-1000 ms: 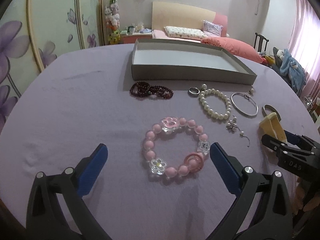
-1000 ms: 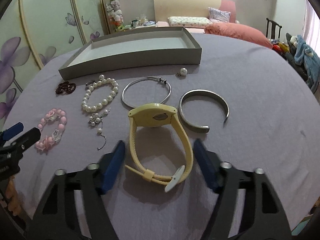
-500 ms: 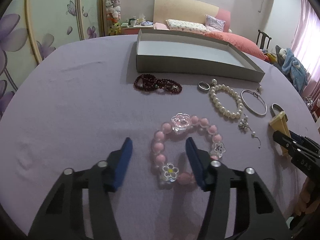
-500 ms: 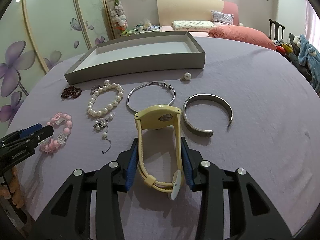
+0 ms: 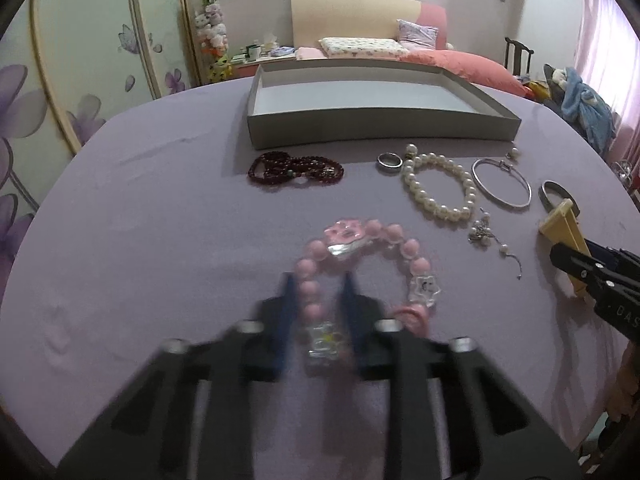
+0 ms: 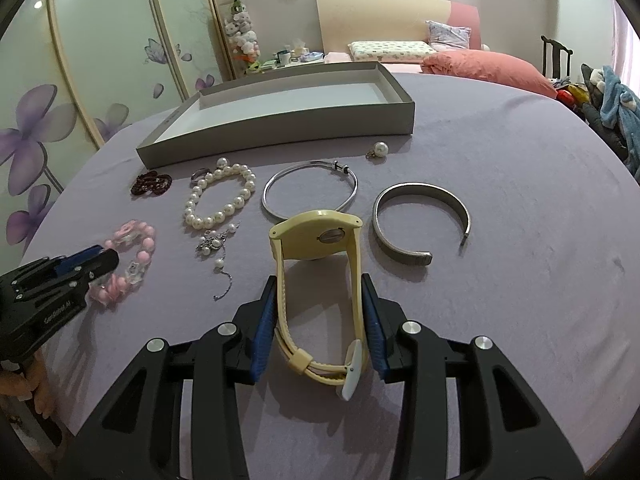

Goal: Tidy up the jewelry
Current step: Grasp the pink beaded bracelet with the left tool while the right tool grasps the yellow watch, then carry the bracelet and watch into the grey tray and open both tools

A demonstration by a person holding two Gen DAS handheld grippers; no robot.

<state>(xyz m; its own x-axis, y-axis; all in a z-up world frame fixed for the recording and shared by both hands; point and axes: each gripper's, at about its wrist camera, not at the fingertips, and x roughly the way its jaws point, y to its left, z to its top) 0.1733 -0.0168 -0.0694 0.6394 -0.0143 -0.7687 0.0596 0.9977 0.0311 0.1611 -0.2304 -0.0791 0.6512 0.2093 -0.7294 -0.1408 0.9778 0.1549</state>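
My left gripper [image 5: 318, 296] is shut on the near side of a pink bead bracelet [image 5: 380, 240] with clear flower charms, blurred by motion, low over the purple cloth. My right gripper [image 6: 320, 296] is shut on the strap of a pale yellow watch [image 6: 320, 236], whose face stands up in front of the fingers. An empty grey tray [image 6: 280, 120] lies at the back; it also shows in the left wrist view [image 5: 380, 124]. The pink bracelet [image 6: 136, 248] and left gripper [image 6: 86, 260] show at the left of the right wrist view.
On the cloth lie a dark red bead bracelet [image 5: 296, 168], a ring [image 5: 390, 160], a pearl bracelet [image 6: 220, 196], a thin silver bangle [image 6: 310, 188], an open silver cuff [image 6: 420, 224], a pearl earring [image 6: 216, 244] and a pearl pendant [image 6: 379, 149]. The table edge curves all round.
Both grippers went from wide open to shut: the left closed on the pink bracelet's near beads, the right closed on the yellow watch strap. The left view is now motion-blurred.
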